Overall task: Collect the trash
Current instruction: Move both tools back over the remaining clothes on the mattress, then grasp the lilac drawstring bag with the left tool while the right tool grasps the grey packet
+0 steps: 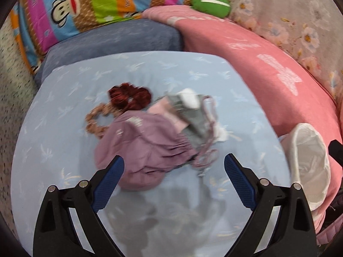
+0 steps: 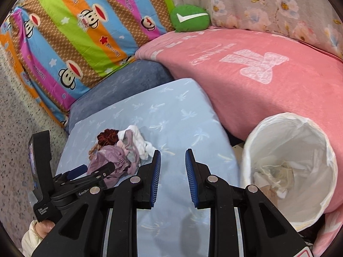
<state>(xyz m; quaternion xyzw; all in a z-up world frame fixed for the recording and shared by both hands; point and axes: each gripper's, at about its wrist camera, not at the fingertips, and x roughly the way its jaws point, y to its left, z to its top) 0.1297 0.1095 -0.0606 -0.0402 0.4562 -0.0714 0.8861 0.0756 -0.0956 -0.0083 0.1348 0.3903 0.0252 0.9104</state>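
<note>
A pile lies on the light blue bed sheet [image 1: 53, 115]: a purple drawstring pouch [image 1: 141, 145], a grey-green and pink packet [image 1: 188, 115], a dark red scrunchie [image 1: 128, 96], a tan scrunchie [image 1: 94, 120] and white crumpled tissue [image 2: 141, 143]. My left gripper [image 1: 173, 165] is open and hovers just short of the pouch. The white-lined trash bin [image 2: 289, 165] stands at the right, with crumpled paper inside; it also shows in the left wrist view [image 1: 308, 162]. My right gripper [image 2: 172, 167] is open and empty, over the sheet between pile and bin.
A pink blanket [image 2: 268, 85] lies behind the bin. A dark blue pillow [image 2: 120, 85], a striped monkey-print pillow [image 2: 75, 42] and a green check-mark cushion [image 2: 190, 18] sit at the back. The left gripper [image 2: 94, 171] shows in the right wrist view.
</note>
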